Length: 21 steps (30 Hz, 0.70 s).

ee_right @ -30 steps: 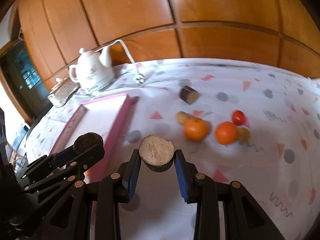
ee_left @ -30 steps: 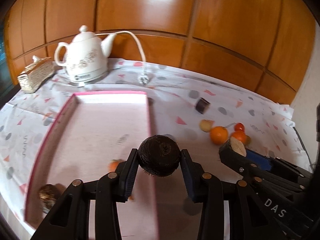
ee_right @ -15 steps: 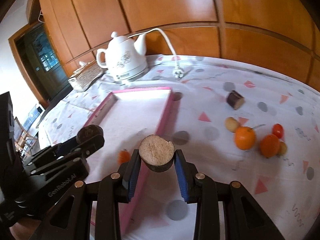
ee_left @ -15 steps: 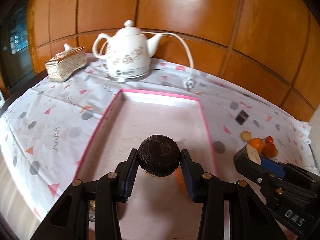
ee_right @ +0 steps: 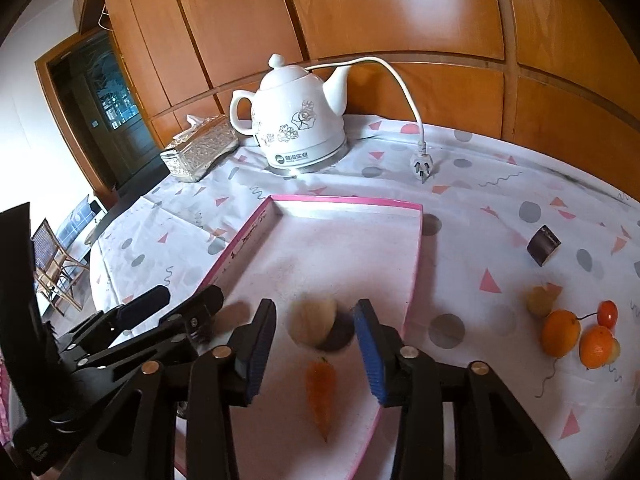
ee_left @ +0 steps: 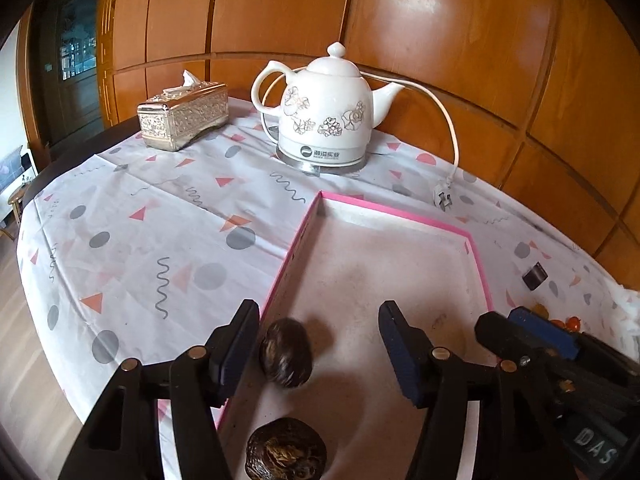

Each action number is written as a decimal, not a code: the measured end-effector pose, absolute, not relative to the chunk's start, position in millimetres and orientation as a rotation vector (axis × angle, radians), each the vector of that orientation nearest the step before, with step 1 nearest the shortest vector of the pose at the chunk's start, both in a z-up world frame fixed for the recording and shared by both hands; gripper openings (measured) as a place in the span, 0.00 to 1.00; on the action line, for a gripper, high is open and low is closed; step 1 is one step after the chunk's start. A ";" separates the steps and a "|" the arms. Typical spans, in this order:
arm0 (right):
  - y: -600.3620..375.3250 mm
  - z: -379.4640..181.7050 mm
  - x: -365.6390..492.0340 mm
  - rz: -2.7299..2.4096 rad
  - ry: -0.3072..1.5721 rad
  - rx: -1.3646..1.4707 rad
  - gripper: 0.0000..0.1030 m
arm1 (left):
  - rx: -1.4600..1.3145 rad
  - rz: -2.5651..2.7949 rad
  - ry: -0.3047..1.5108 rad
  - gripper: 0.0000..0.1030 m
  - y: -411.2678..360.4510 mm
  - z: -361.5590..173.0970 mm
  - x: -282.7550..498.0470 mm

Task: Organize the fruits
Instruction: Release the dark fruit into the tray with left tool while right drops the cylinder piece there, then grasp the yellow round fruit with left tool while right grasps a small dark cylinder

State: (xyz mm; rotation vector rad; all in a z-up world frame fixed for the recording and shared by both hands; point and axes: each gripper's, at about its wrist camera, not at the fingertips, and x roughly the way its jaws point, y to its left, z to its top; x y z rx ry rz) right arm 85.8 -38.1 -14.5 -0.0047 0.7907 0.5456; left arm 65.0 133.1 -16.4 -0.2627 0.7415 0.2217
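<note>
Both claws gape wide, gripping nothing: left gripper (ee_left: 318,340) over dark fruit (ee_left: 285,353), right gripper (ee_right: 316,344) over cut fruit (ee_right: 314,324) at twelve o'clock, both dropped inside the pink tray (ee_right: 414,256) for sorting.

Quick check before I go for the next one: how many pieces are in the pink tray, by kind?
In the pink tray:
Dark round fruits: 2
Cut piece with a pale face, blurred: 1
Orange carrot-shaped piece: 1
Total: 4
</note>
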 end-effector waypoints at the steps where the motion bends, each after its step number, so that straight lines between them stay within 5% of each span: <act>1: -39.5 -16.1 84.4 0.541 0.792 -0.004 0.43 | -0.268 0.213 0.740 0.61 132.0 -15.8 64.6; 21: -192.4 -49.5 81.1 0.158 0.787 0.183 0.43 | -0.161 -0.046 0.759 0.55 5.6 0.5 98.0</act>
